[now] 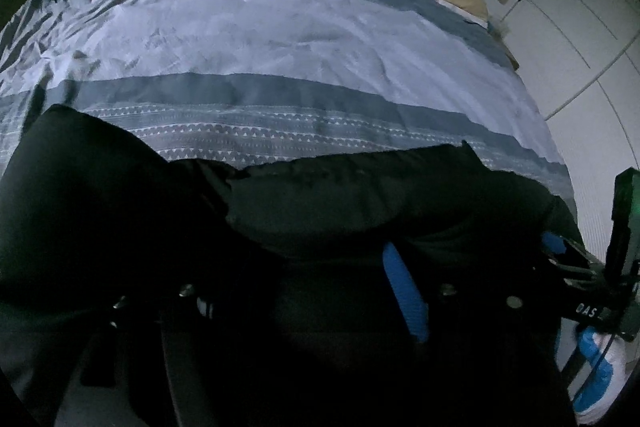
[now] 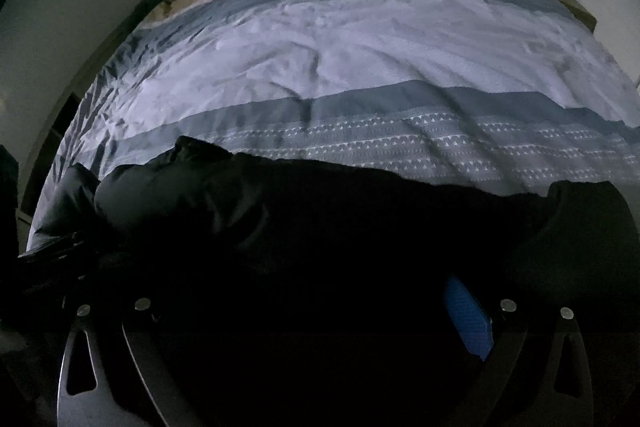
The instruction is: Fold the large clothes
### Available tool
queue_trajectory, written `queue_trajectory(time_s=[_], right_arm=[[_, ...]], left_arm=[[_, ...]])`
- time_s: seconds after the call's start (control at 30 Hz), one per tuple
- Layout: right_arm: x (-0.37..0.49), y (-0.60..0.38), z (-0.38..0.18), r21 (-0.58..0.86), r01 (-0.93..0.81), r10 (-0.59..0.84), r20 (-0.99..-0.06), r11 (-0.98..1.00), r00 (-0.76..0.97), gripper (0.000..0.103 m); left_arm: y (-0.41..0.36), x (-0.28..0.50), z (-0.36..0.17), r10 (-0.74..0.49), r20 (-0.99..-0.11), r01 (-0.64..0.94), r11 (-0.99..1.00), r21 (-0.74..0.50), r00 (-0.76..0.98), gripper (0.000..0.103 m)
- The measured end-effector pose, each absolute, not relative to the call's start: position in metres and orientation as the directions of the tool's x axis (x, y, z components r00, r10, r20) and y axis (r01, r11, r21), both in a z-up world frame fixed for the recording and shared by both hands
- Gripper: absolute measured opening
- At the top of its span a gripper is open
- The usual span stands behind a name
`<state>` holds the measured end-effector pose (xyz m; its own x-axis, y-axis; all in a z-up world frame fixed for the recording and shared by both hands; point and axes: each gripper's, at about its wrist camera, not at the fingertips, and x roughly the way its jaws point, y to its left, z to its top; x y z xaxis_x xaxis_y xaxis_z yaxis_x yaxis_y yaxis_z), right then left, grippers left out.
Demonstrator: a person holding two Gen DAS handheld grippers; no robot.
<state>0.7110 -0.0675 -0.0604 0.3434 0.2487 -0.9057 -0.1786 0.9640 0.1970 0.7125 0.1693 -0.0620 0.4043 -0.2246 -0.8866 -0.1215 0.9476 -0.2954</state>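
Colours as I see them, both wrist views.
Black garment (image 1: 360, 195); duvet (image 1: 260, 27) striped pale lilac, grey-blue and tan, with white triangle rows; blue finger pads (image 1: 402, 291).

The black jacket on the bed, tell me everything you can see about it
The black jacket is a bulky, puffy garment with a slightly shiny, nylon-like shell. It lies crumpled across the near edge of the striped duvet, stretched side to side. Each gripper's view is partly buried in its fabric, with one blue finger pad against it. Whether either gripper is clamped on it is too dark to tell. No zipper or hood shows.
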Motion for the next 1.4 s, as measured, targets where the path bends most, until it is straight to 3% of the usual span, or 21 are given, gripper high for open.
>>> queue_trajectory(time_s=[0.17,0.3,0.5,0.67,0.87,1.1,1.2,1.4], right_arm=[[0.723,-0.088,-0.065,0.248,-0.139,0.281,-0.901,0.959,0.332,0.103],[0.722,-0.103,-0.058,0.228,-0.123,0.256,-0.91,0.966,0.326,0.103],[0.694,-0.123,-0.02,0.168,-0.11,0.199,-0.898,0.98,0.393,0.103],[0.654,-0.136,0.013,0.19,-0.123,0.225,-0.862,0.974,0.453,0.103],[0.628,-0.132,-0.001,0.154,-0.152,0.205,-0.883,0.976,0.423,0.103],[0.634,-0.152,-0.031,0.113,-0.073,0.132,-0.907,0.991,0.399,0.103],[0.636,-0.152,-0.023,0.084,-0.061,0.102,-0.904,0.995,0.415,0.103],[0.611,-0.134,0.016,0.11,-0.119,0.154,-0.86,0.987,0.486,0.103]], left_arm=[[0.19,0.718,-0.06,-0.209,-0.905,-0.114,0.957,-0.267,0.37,0.068],[0.229,0.707,-0.061,-0.147,-0.932,-0.237,0.943,-0.233,0.33,0.068],[0.256,0.672,-0.036,-0.021,-0.938,-0.304,0.943,-0.134,0.347,0.068],[0.254,0.634,-0.006,-0.072,-0.894,-0.26,0.944,-0.204,0.442,0.068],[0.252,0.619,-0.033,-0.055,-0.916,-0.265,0.949,-0.172,0.398,0.068],[0.251,0.614,-0.042,-0.003,-0.913,-0.274,0.953,-0.126,0.408,0.068],[0.239,0.606,-0.028,0.046,-0.9,-0.247,0.966,-0.069,0.433,0.068],[0.221,0.578,-0.005,0.052,-0.867,-0.222,0.973,-0.068,0.496,0.068]])
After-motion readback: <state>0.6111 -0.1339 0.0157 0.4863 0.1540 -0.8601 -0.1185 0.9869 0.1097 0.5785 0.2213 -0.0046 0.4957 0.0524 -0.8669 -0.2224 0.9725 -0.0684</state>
